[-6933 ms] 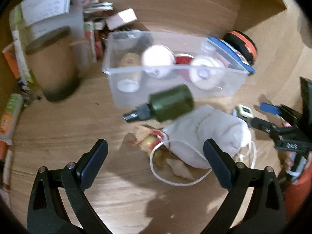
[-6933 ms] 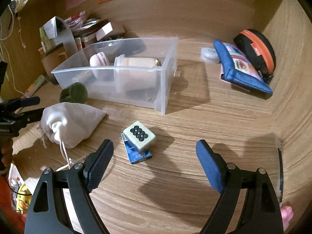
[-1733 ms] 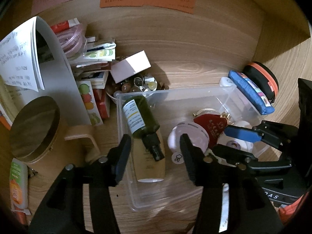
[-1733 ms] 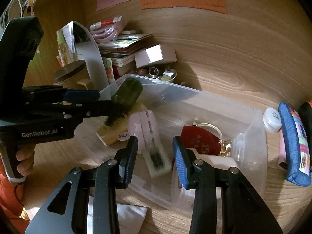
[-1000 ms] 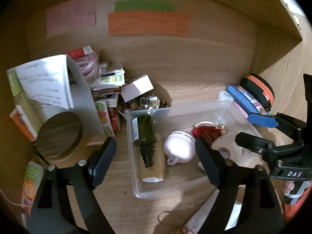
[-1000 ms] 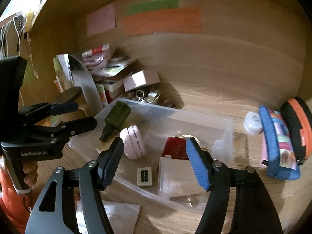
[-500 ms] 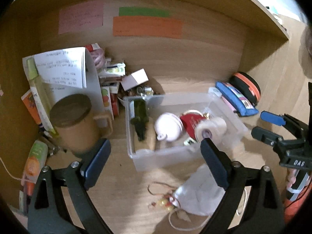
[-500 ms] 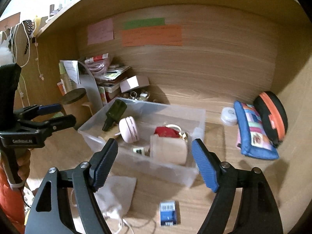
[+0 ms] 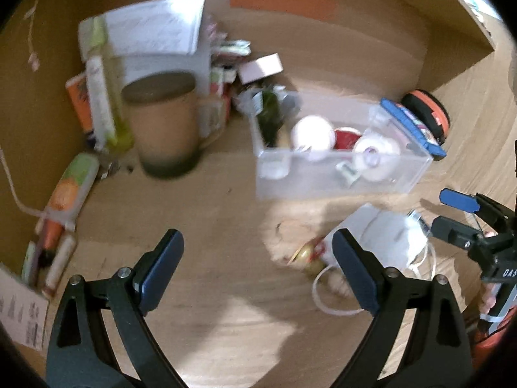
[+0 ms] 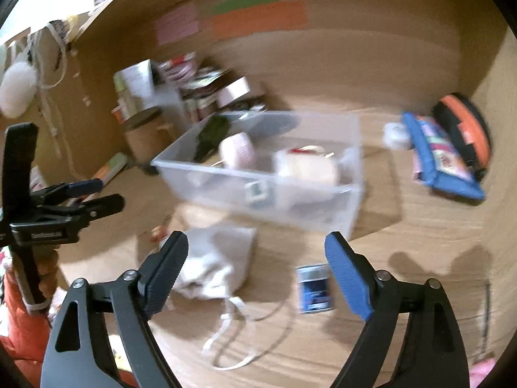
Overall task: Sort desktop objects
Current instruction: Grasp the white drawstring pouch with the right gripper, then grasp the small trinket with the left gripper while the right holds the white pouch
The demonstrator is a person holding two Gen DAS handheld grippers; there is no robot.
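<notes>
A clear plastic bin (image 9: 339, 181) (image 10: 226, 187) holds a dark green bottle (image 9: 269, 118) (image 10: 211, 135), a round white item (image 9: 311, 132), a red item (image 9: 347, 137) and a tape roll (image 9: 374, 155). A white drawstring pouch (image 9: 384, 236) (image 10: 219, 258) lies on the desk in front of the bin, with a small red-and-gold trinket (image 9: 307, 253) beside it. A small blue card (image 10: 314, 289) lies right of the pouch. My left gripper (image 9: 257, 268) is open and empty above bare desk. My right gripper (image 10: 257, 268) is open and empty over the pouch and card.
A brown lidded mug (image 9: 163, 123), a paper holder (image 9: 155, 42) and tubes (image 9: 69, 187) stand at the left. A blue pouch (image 10: 442, 158) and an orange-black case (image 10: 465, 129) lie at the right by the wall. Both views are blurred.
Both grippers have pulled back and down from the bin. The pouch, trinket and blue card now lie closer under the fingers. The jaws stay open.
</notes>
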